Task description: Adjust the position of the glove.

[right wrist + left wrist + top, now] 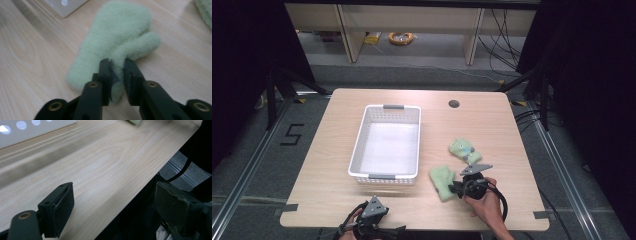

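Overhead light brightens the table (412, 210); surroundings stay dark. The basket (385, 176) casts a soft shadow toward the near edge. Gripper views blur beyond the jaws.

The mitten (117, 42) is soft light green, and so is the second mitten (464, 150), which has small blue spots. The basket (360, 145) is white with grey handles. The table (322, 165) is pale wood with wavy lines.

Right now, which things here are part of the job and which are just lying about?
In the job:
- near mitten, clamped at its edge by the right hand-held gripper
- second mitten, beside it
- white basket, probably their destination

Lying about:
- yellow cable coil on the floor
- left hand-held gripper, open, idle at the table edge
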A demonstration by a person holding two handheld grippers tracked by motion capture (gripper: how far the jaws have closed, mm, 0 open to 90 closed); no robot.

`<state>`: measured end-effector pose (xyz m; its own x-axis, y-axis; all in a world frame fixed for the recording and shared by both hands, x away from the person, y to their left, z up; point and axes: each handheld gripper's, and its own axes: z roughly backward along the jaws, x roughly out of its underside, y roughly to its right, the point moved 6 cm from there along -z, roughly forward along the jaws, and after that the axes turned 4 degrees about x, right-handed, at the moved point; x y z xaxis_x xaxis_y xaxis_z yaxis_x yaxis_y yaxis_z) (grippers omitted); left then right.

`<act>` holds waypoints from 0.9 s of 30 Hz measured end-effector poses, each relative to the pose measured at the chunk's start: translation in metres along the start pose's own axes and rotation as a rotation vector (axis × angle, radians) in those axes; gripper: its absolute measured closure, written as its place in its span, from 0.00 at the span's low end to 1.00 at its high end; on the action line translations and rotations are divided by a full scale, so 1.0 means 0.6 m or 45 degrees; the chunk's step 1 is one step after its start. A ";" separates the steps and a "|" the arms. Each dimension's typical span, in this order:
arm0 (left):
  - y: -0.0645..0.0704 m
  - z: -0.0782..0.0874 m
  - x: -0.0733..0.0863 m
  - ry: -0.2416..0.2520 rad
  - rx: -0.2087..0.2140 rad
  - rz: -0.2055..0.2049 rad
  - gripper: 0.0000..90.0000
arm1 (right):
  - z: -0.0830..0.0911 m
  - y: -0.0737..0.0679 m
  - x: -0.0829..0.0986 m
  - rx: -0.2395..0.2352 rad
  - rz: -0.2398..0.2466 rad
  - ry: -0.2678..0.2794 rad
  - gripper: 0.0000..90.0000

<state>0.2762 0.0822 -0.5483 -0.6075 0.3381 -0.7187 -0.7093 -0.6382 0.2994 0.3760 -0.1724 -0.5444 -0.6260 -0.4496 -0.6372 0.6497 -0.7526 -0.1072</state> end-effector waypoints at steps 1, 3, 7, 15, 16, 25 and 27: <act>0.000 0.000 0.000 -0.001 0.001 0.000 0.18 | 0.001 0.000 -0.002 -0.005 0.019 0.008 0.91; -0.003 0.003 0.001 -0.020 0.000 -0.018 0.18 | 0.003 0.000 -0.003 -0.016 0.040 0.015 0.92; -0.002 0.002 0.000 -0.001 -0.001 -0.001 0.18 | 0.027 -0.013 -0.022 -0.080 0.159 0.104 0.94; -0.005 0.002 -0.001 0.001 -0.006 0.010 0.18 | 0.082 -0.043 -0.029 -0.216 0.302 0.168 0.94; -0.005 0.002 -0.001 0.001 -0.006 0.010 0.18 | 0.082 -0.043 -0.029 -0.216 0.302 0.168 0.94; -0.006 -0.002 -0.008 0.023 -0.011 0.020 0.18 | 0.102 -0.067 -0.004 -0.397 0.393 0.127 0.94; -0.006 -0.003 -0.010 -0.003 -0.007 -0.013 0.18 | 0.098 -0.064 0.005 -0.408 0.424 0.087 0.94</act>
<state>0.2830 0.0816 -0.5463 -0.6009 0.3461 -0.7205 -0.7136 -0.6384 0.2885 0.3237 -0.1730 -0.4971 -0.3380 -0.6005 -0.7247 0.9175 -0.3816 -0.1117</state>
